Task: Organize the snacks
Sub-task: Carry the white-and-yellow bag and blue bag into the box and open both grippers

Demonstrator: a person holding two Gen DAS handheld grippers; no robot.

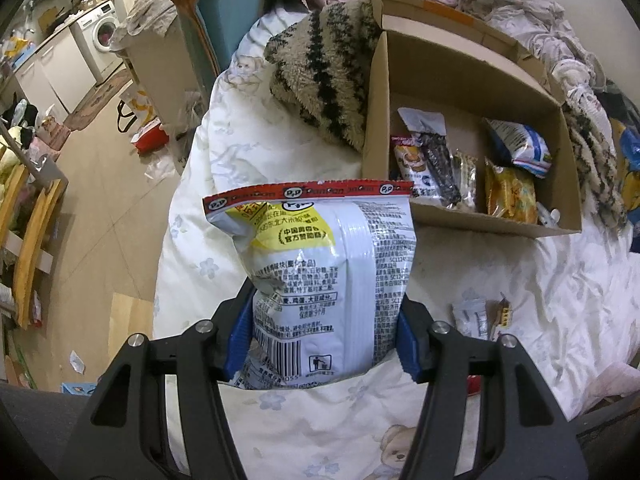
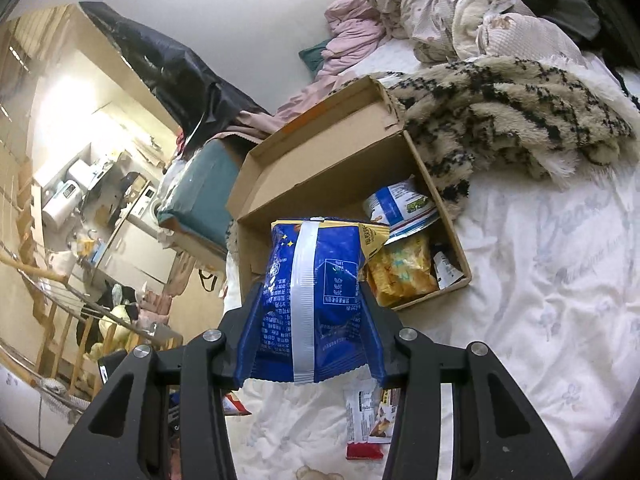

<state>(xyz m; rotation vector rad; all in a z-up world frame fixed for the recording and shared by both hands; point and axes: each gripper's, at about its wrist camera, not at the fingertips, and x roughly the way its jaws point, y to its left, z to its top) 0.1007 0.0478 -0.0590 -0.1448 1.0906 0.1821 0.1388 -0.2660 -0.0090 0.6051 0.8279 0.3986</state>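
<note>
My left gripper (image 1: 324, 320) clamps a white bag (image 1: 320, 272) at centre frame; only the right view shows my right gripper (image 2: 310, 336) clenching a blue bag (image 2: 316, 300) below the box (image 2: 320, 152).

A bed with a white floral sheet (image 1: 224, 152) carries everything; an open cardboard box (image 1: 472, 216) rests on it beside a fuzzy cream-and-black blanket (image 1: 324, 76); small snack packets (image 1: 474, 316) lie loose on the sheet; rumpled clothes (image 2: 460, 8) are heaped at the far end.
</note>
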